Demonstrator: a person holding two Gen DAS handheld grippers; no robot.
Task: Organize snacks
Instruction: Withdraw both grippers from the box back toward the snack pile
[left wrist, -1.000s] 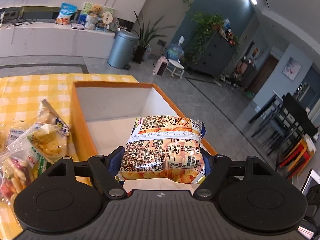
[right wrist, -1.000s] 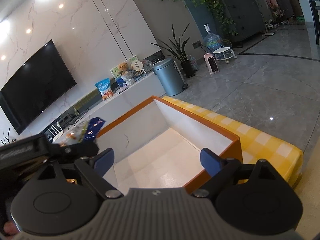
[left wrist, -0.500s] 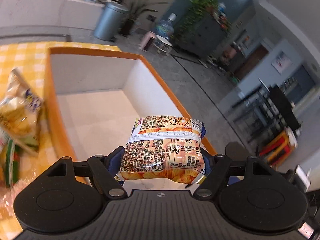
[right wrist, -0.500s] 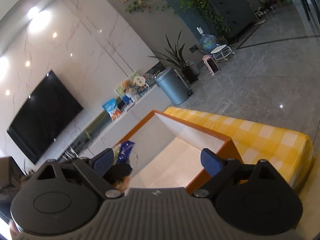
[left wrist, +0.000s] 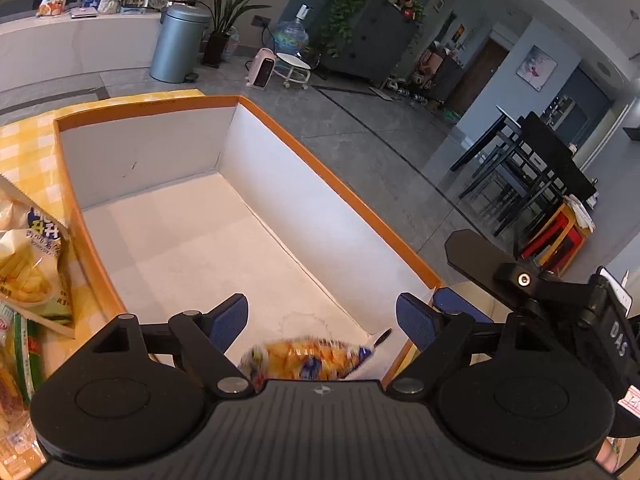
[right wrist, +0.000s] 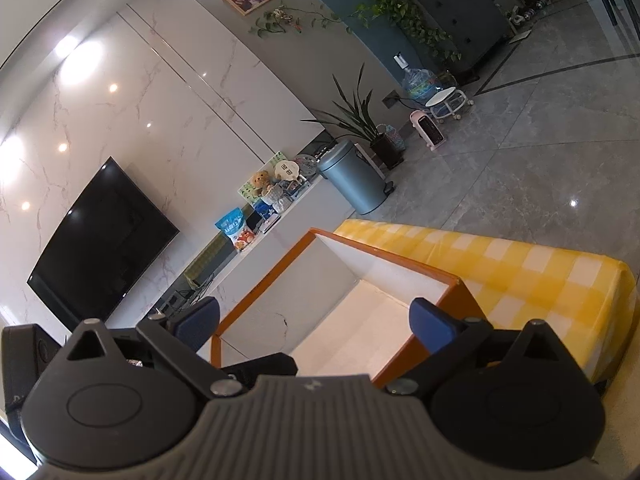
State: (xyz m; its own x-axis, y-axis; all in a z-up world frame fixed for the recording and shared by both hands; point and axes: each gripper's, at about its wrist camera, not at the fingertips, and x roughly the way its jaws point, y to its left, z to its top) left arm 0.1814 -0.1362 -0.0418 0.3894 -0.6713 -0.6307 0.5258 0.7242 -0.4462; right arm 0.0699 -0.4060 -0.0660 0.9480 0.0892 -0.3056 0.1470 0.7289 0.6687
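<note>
just one snack bag (left wrist: 306,358) inside box (left wrist: 352,196)

Your left claw (left wrist: 322,322) is showing as matte black plastic: a ribbed central body bearing a small white emblem, flanked by 2 round discs with recessed circles. 2 angled black linkage arms are carrying silver pivot screws and ending in blue pads (left wrist: 228,320). Your right claw (right wrist: 316,322) is wearing the same black ribbed body, discs, silver screws and blue pads (right wrist: 432,326). In the left view its side is displaying white "DAS" lettering and another silver screw.
</note>
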